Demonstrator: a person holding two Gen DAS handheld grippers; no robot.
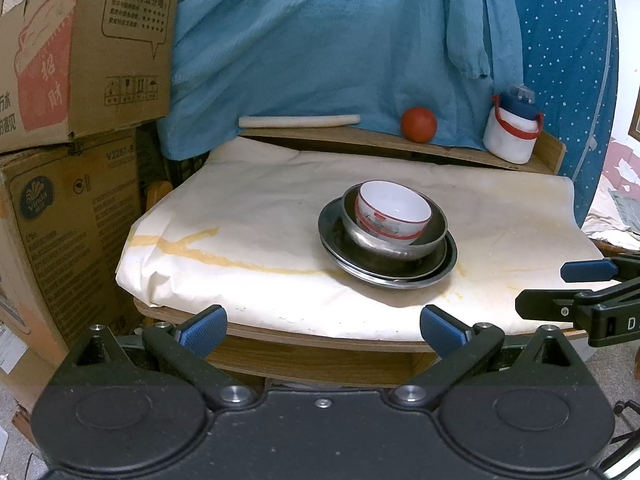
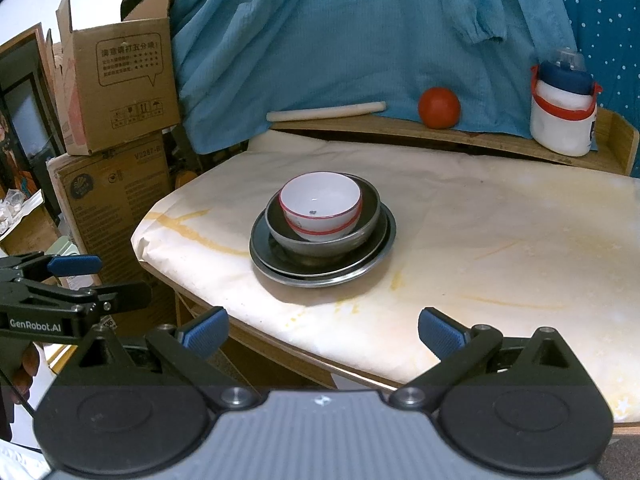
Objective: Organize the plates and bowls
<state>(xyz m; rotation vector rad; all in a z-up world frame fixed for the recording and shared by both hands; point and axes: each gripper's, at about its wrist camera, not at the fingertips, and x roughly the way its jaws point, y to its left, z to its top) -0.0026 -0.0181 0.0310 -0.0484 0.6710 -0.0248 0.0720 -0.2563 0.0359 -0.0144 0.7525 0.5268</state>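
Note:
A white bowl with a red rim [image 1: 394, 210] [image 2: 320, 204] sits inside a steel bowl [image 1: 434, 236] [image 2: 370, 216], which rests on stacked steel plates [image 1: 446, 266] [image 2: 376, 252] in the middle of the paper-covered table [image 1: 256, 216] [image 2: 500, 240]. My left gripper [image 1: 324, 330] hangs open at the table's front edge, well short of the stack. My right gripper [image 2: 324, 330] is also open and empty, near the front edge. Each gripper shows in the other's view: the right one [image 1: 576, 286] at the right side, the left one [image 2: 100, 280] at the left side.
A red ball [image 1: 419, 125] [image 2: 439, 107], a white bottle with a blue cap [image 1: 510, 130] [image 2: 562, 112] and a pale rolling pin [image 1: 298, 121] [image 2: 326, 111] lie on the raised back shelf. Cardboard boxes [image 1: 72, 80] [image 2: 116, 92] are stacked left of the table. Blue cloth [image 1: 320, 40] hangs behind.

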